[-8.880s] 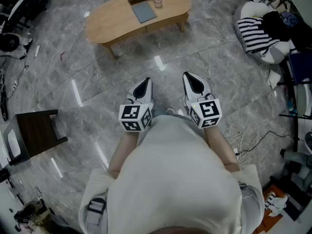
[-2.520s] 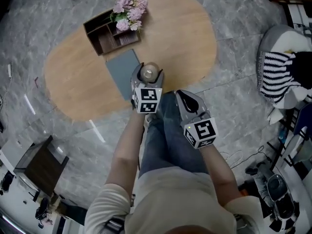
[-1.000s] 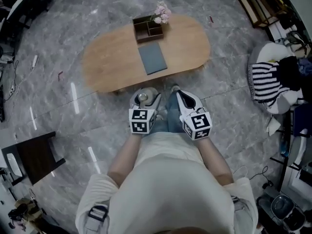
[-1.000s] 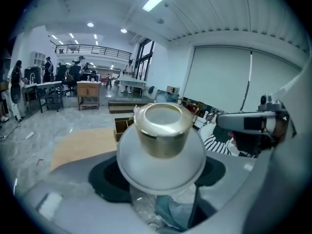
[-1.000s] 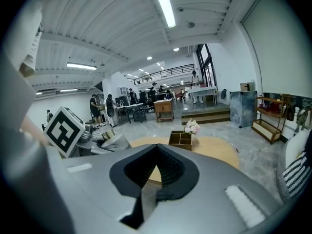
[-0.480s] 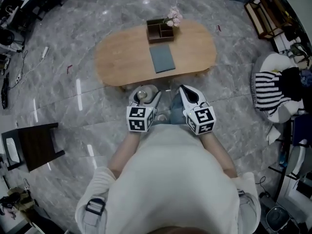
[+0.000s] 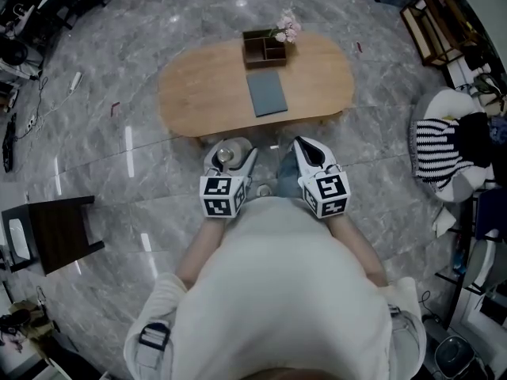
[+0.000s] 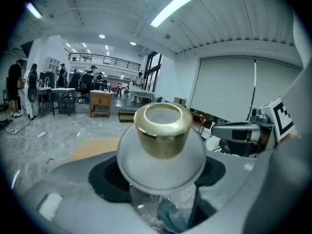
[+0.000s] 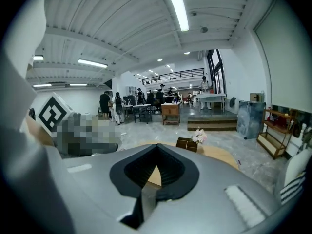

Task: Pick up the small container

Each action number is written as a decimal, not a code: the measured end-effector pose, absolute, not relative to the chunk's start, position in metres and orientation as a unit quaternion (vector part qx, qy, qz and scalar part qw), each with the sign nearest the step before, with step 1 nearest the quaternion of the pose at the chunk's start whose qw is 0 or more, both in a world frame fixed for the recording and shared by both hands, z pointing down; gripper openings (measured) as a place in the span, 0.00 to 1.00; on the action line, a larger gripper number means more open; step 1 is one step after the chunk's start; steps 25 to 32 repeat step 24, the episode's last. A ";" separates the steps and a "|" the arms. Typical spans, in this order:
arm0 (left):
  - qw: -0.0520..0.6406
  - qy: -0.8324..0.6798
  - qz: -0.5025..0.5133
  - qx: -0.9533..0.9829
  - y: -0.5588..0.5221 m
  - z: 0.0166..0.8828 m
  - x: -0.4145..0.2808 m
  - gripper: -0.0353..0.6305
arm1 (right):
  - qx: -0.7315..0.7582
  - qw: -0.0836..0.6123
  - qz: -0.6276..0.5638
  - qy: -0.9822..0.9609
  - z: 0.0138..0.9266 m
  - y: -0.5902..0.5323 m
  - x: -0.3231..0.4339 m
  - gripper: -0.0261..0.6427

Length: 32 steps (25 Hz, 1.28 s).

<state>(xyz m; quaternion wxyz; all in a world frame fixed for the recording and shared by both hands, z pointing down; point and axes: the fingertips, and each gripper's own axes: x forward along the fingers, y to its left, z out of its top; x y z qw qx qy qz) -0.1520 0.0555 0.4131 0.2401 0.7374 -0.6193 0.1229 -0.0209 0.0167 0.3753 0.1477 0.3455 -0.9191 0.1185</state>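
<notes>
My left gripper (image 7: 230, 158) is shut on the small container (image 7: 224, 154), a clear glass jar with a gold lid. In the left gripper view the small container (image 8: 162, 145) fills the gap between the grey jaws, its gold lid facing the camera. My right gripper (image 7: 314, 155) is shut and holds nothing; in the right gripper view the right gripper (image 9: 155, 179) shows its jaws closed together. Both grippers are held close in front of the person's body, above the marble floor and short of the oval wooden table (image 7: 198, 93).
On the table lie a grey-blue mat (image 7: 266, 93) and a dark wooden organiser (image 7: 265, 47) with pink flowers. A dark stool (image 7: 54, 232) stands at the left. A striped cushion (image 7: 440, 149) and cables lie at the right. People stand at desks (image 8: 58, 94) in the background.
The left gripper has taken the small container off the table and carried it back. The person has stepped away from the table, which now lies farther off.
</notes>
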 end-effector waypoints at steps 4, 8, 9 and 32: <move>0.240 -0.618 0.126 0.739 0.056 0.415 -0.153 0.56 | 0.355 0.157 0.108 -0.915 0.373 0.016 -0.019 0.03; 0.240 -0.616 0.123 0.740 0.056 0.416 -0.153 0.56 | 0.362 0.155 0.111 -0.913 0.373 0.016 -0.018 0.03; 0.241 -0.616 0.123 0.740 0.056 0.417 -0.153 0.56 | 0.363 0.156 0.111 -0.912 0.373 0.016 -0.017 0.03; 0.250 -0.623 0.122 0.731 0.051 0.422 -0.160 0.56 | 0.364 0.158 0.119 -0.910 0.380 0.012 -0.016 0.03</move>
